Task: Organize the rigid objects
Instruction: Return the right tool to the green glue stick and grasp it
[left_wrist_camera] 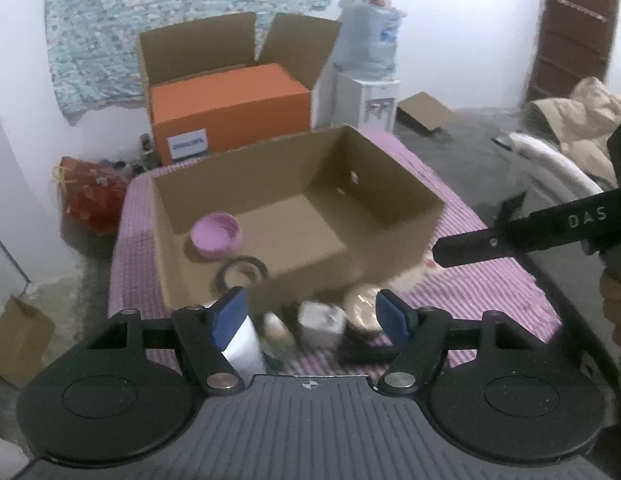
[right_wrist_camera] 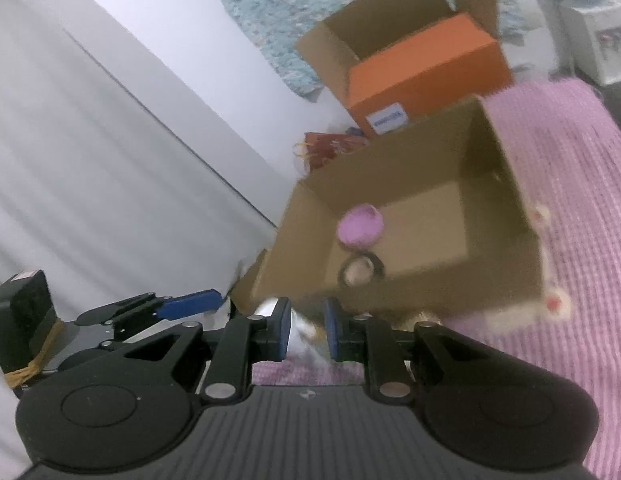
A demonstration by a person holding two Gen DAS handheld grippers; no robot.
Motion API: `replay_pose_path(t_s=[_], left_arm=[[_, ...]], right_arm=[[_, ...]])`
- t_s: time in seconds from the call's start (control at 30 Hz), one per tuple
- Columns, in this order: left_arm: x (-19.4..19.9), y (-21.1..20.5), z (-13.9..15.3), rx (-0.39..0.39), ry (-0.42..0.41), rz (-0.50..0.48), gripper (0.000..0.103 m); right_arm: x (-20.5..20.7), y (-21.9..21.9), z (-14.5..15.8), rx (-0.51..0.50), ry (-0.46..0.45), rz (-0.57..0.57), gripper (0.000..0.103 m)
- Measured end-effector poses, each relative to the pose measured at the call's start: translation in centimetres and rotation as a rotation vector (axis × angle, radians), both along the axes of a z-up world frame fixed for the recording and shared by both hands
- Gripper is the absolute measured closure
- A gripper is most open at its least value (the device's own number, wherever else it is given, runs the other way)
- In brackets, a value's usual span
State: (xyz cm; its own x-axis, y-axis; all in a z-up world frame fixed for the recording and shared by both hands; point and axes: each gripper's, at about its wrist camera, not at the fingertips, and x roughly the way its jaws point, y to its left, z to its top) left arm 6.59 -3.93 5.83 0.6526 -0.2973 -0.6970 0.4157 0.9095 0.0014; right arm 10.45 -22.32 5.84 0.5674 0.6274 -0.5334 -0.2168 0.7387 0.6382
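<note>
An open cardboard box [left_wrist_camera: 390, 184] [right_wrist_camera: 302, 248] sits on a purple striped cover [left_wrist_camera: 482, 284]. Inside lie a pink bowl [left_wrist_camera: 216, 236] [right_wrist_camera: 359, 225] and a dark tape roll [left_wrist_camera: 242, 272] [right_wrist_camera: 360, 270]. In front of the box are a white tube [left_wrist_camera: 246, 344], a small bottle [left_wrist_camera: 276, 326], a white jar [left_wrist_camera: 322, 320] and a golden round tin [left_wrist_camera: 364, 304]. My left gripper [left_wrist_camera: 310, 316] hovers open above them, holding nothing. My right gripper [right_wrist_camera: 307, 332] is almost shut, with blurred white things showing behind the narrow gap. Its black finger [left_wrist_camera: 510, 236] reaches in by the box's right corner.
Behind the bed a big carton holds an orange box [left_wrist_camera: 230, 108], with a water dispenser [left_wrist_camera: 366, 92] to its right. A red bag [left_wrist_camera: 90, 196] and a small cardboard box [left_wrist_camera: 18, 344] stand on the floor at left. A beige jacket [left_wrist_camera: 590, 120] lies far right.
</note>
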Motion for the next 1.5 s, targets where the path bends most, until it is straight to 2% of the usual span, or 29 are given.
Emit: replay_pose_path(t_s=[0.23,0.37,0.5,0.7,1.07,1.5], left_arm=[[-2.5,-1.9,-5.2,0.001,0.070,-0.050,0.031],[-2.9,-2.7,-8.2,-0.005,0.124,-0.062,0.032],[-3.3,-3.7,-10.0,-0.018,0.157,-0.088,0.032],[-3.2,-5.3,-11.5,-0.013,0.184,-0.123,0.032],[-2.8,-6.1,-13.5,-0.013,0.249,-0.150,0.037],[-2.1,-5.9,-14.3,-0.033,0.254,-0.153,0.044]], right_arm=[[-4.6,-1.6,-4.1,-0.001,0.070,-0.080,0.083],[-6.0,-2.2,-6.4,-0.010,0.113,-0.122,0.083],[-7.3,-2.4,-8.4,-0.034,0.141,-0.151,0.083],[-6.5,-0.4,-10.0,-0.118,0.136,-0.092,0.083],[-2.4,3.5,-12.4,-0.303,0.134,0.012,0.083],[-1.4,4.9,-13.7,-0.282,0.183,0.047,0.083]])
